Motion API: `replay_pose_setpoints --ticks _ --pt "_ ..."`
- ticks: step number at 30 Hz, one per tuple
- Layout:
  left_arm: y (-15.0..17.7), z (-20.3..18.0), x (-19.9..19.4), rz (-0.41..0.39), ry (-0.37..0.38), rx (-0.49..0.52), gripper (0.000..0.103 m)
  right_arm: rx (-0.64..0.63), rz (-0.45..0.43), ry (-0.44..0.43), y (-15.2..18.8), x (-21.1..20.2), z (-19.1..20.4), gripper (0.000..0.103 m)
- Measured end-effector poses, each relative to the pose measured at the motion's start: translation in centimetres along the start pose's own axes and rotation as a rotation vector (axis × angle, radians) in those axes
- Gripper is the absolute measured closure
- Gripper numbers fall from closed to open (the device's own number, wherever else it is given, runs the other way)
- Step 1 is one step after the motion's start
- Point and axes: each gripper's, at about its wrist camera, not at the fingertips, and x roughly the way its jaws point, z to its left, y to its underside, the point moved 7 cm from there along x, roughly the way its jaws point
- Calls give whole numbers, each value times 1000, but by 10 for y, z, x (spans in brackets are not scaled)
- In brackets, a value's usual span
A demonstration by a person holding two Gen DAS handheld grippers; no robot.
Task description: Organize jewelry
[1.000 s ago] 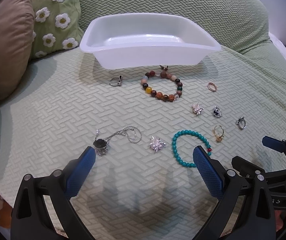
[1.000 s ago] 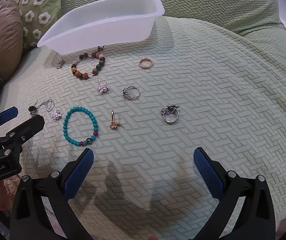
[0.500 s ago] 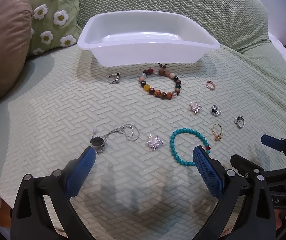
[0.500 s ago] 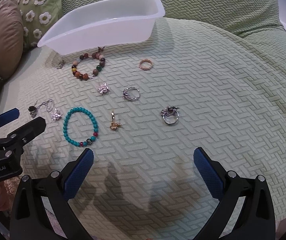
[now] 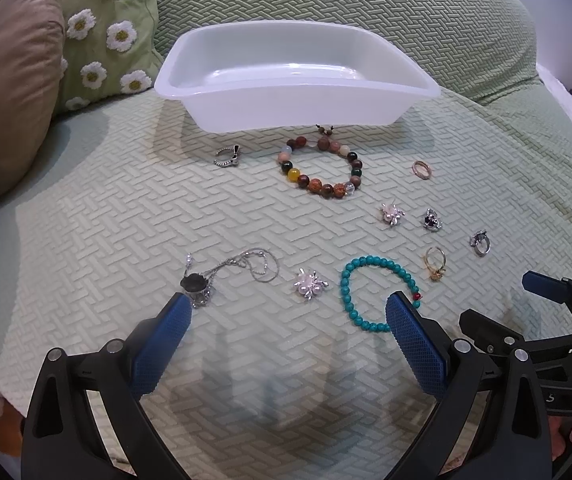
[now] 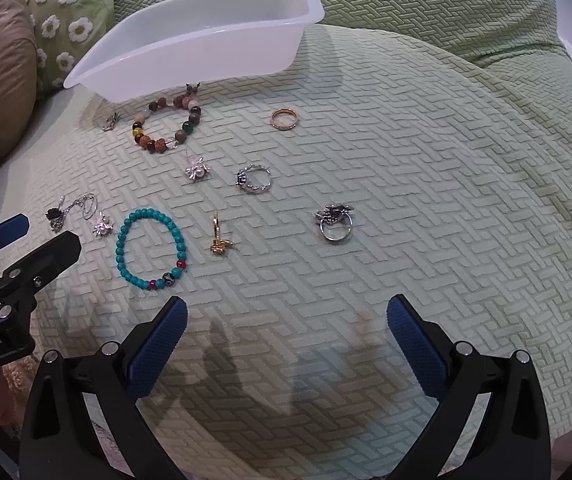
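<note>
At the bottom of each wrist view the tool stood empty: the left gripper (image 5: 286,312) and the right gripper (image 6: 286,316) both had their jaws wide apart, nothing between the blue cross-hatched pads, and both hung low over the green woven cover (image 6: 426,184), probably poised before a first pick.

Nearest the left gripper, at lower centre of its view, lay the turquoise bracelet (image 5: 374,292), a ring of small round beads with a red one, partly behind the right pad. Left of it sat a silvery pearl brooch (image 5: 310,283) and a thin silver chain necklace (image 5: 226,272) with a dark pendant, loosely tangled. In the right wrist view, centre frame, a gold charm ring (image 6: 220,236) stood on edge beside a silver ring (image 6: 335,222) with a dark clustered top.

Further up were a second pearl brooch (image 6: 197,170), a twisted silver ring (image 6: 254,178), and a rose-gold band (image 6: 283,118), each apart from its neighbours, seemingly spread out so that each could be pinched singly. Beyond them the mixed-bead bracelet (image 5: 322,168), of large glossy stones, lay just in front of the white plastic tub (image 5: 298,108), smooth, rectangular, and holding nothing, likely the place for the jewelry. A small silver clasp piece (image 5: 228,157) lay to its left. A daisy cushion (image 5: 102,28) filled the upper left.
</note>
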Motion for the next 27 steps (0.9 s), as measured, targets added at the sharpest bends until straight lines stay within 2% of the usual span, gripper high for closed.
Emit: replay_pose_setpoints --ticks 20,25,27 --pt "1 1 2 9 -1 -3 9 5 7 -9 -1 0 -1 4" --pt "2 3 5 23 4 -8 9 29 -3 -45 -1 -2 -4 4" --pt "-1 12 4 23 -42 -26 9 45 -13 -59 -3 -5 -5 4"
